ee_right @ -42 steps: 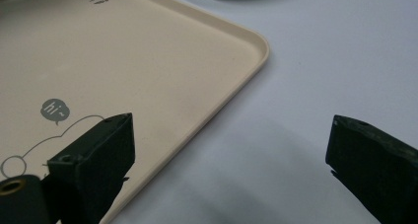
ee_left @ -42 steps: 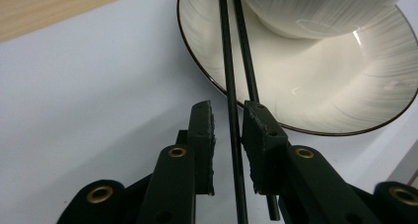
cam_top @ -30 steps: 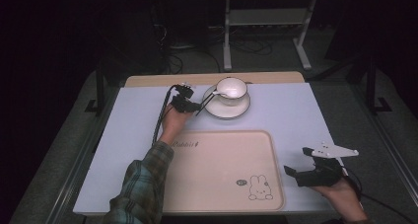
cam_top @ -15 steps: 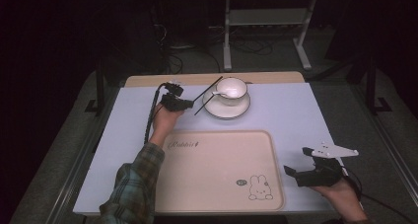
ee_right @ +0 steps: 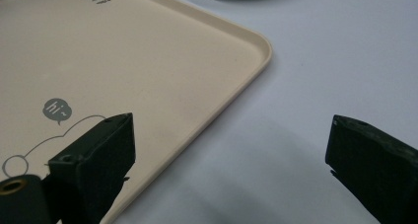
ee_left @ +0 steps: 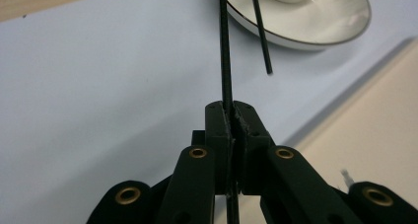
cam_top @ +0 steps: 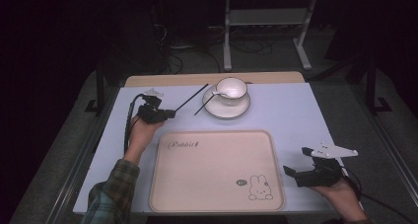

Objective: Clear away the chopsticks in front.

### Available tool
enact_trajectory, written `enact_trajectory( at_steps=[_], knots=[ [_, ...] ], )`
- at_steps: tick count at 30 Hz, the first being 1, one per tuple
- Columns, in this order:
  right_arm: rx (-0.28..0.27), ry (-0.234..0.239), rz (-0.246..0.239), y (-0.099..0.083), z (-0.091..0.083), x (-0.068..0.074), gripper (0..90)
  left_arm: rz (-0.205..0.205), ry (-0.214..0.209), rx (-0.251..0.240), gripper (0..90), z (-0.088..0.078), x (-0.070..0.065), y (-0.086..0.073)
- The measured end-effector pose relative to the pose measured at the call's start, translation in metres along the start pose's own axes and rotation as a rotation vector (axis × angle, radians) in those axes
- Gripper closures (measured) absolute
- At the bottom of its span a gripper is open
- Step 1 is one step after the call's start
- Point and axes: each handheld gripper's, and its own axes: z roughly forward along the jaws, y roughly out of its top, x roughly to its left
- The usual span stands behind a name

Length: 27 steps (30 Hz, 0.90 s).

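Down at the near right corner of the counter (cam_top: 296,110), the right tongs (cam_top: 292,173) sat low with the jaws spread wide and nothing between them, just past the right rim of the beige tray (cam_top: 217,184). You could see that rim running between the two jaws in the right gripper view, with the little rabbit drawing (cam_top: 259,188) off to one side. That hand looked parked, honestly.

Further up on the left, the left tongs (cam_top: 170,113) were clamped tight on one black chopstick (cam_top: 191,97). In the left gripper view the stick (ee_left: 225,51) ran straight out from between the pinched jaws, so its long axis lined up with the tongs themselves and pointed toward the saucer (cam_top: 227,108) at the far middle of the counter. The held stick was up off the surface, tip angled toward the far right.

The second chopstick (cam_top: 204,104) was the interesting one. It lay propped with one end on the saucer rim and the other end sticking out toward the left tongs, roughly parallel to the held one and just beside it. The left hand was way nearer to it than the right.

Farthest back, a white cup (cam_top: 231,90) sat on that saucer, with something pale inside that might've been a spoon, couldn't really tell.
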Motion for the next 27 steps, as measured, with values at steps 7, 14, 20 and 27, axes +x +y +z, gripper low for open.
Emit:
enact_trajectory(
  at_steps=[7, 14, 20, 27],
  knots=[
    [0.0, 0.003, -0.006, 0.0, 0.0, 0.001, 4.1, 0.007, -0.04, -0.002, 85.3, -0.028, -0.006, -0.024],
    [-0.001, 0.004, -0.008, 0.0, 0.001, 0.002, 4.2, 0.019, -0.07, 0.002, 85.3, -0.049, -0.02, -0.046],
    [0.002, 0.005, -0.014, 0.001, 0.002, 0.002, 4.2, 0.044, -0.106, 0.016, 85.3, -0.057, -0.038, -0.063],
    [0.003, 0.004, -0.016, 0.001, 0.002, 0.002, 4.3, 0.082, -0.147, 0.067, 85.2, -0.055, -0.06, -0.08]
  ],
)
